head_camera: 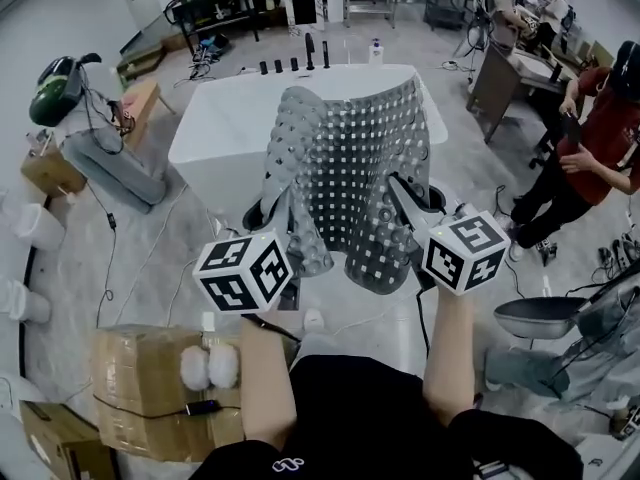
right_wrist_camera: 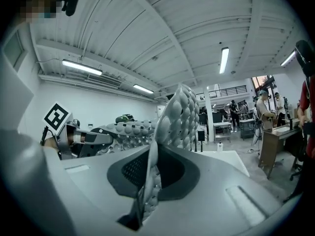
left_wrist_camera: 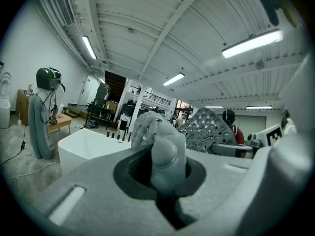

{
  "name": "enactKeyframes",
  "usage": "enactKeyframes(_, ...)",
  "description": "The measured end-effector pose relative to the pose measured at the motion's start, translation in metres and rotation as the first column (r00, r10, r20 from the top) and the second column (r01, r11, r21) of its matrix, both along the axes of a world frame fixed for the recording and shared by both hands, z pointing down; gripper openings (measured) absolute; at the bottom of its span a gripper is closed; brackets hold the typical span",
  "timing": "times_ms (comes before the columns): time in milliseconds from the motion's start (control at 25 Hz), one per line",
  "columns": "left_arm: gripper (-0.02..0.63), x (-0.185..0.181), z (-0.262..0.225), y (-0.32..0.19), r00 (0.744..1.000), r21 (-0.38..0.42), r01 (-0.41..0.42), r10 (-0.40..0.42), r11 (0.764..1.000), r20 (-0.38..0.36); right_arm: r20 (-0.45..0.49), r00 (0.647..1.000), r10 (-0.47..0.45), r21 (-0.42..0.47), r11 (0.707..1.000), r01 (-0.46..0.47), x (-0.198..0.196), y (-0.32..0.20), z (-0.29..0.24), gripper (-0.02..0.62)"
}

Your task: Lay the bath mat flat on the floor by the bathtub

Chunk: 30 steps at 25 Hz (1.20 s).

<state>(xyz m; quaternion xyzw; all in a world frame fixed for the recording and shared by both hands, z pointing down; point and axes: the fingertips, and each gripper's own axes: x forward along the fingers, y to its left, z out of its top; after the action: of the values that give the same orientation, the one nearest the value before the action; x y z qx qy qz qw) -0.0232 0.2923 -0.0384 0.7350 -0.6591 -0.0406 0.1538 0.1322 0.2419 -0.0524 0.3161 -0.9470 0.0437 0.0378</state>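
A grey bubbled bath mat (head_camera: 350, 168) hangs in the air in front of the white bathtub (head_camera: 230, 118), held up and sagging between both grippers. My left gripper (head_camera: 288, 230) is shut on the mat's near left edge; that bunched edge (left_wrist_camera: 165, 156) fills the jaws in the left gripper view. My right gripper (head_camera: 400, 200) is shut on the near right edge, and the mat's thin edge (right_wrist_camera: 150, 181) runs up out of its jaws in the right gripper view. The far part of the mat (right_wrist_camera: 179, 117) curls upward over the tub.
A cardboard box (head_camera: 150, 388) stands on the floor at near left. Bottles (head_camera: 310, 53) line the tub's far rim. People (head_camera: 590, 148) stand at the right by desks. A green-helmeted stand (head_camera: 60, 88) and cables lie at left. A pan-like object (head_camera: 540, 316) sits at right.
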Motion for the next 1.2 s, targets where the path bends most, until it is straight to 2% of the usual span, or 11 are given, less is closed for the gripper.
enactKeyframes(240, 0.018, -0.063, 0.01, -0.053, 1.0, -0.05, -0.024, 0.023, 0.998, -0.017, -0.014, 0.999, 0.032, -0.053, 0.998, -0.033, -0.059, -0.051, 0.012, 0.023)
enactKeyframes(520, 0.018, -0.119, 0.022, -0.113, 0.997, -0.079, -0.071, 0.068, 0.994, -0.043, -0.05, 0.994, 0.095, -0.08, 0.992, -0.099, -0.112, -0.1, 0.02, 0.023)
enactKeyframes(840, 0.018, -0.151, 0.028, -0.154, 0.988, -0.066, -0.138, 0.134, 0.988, -0.072, -0.094, 0.982, 0.164, -0.067, 0.983, -0.17, -0.144, -0.131, 0.024, 0.023)
enactKeyframes(1040, 0.018, -0.175, 0.018, -0.176, 0.985, -0.067, -0.166, 0.161, 0.984, -0.066, -0.104, 0.975, 0.198, -0.065, 0.976, -0.206, -0.174, -0.15, 0.016, 0.023)
enactKeyframes(1200, 0.018, -0.178, 0.016, -0.178, 0.982, -0.047, -0.176, 0.173, 0.983, -0.07, -0.119, 0.972, 0.201, -0.064, 0.976, -0.209, -0.182, -0.151, 0.018, 0.023)
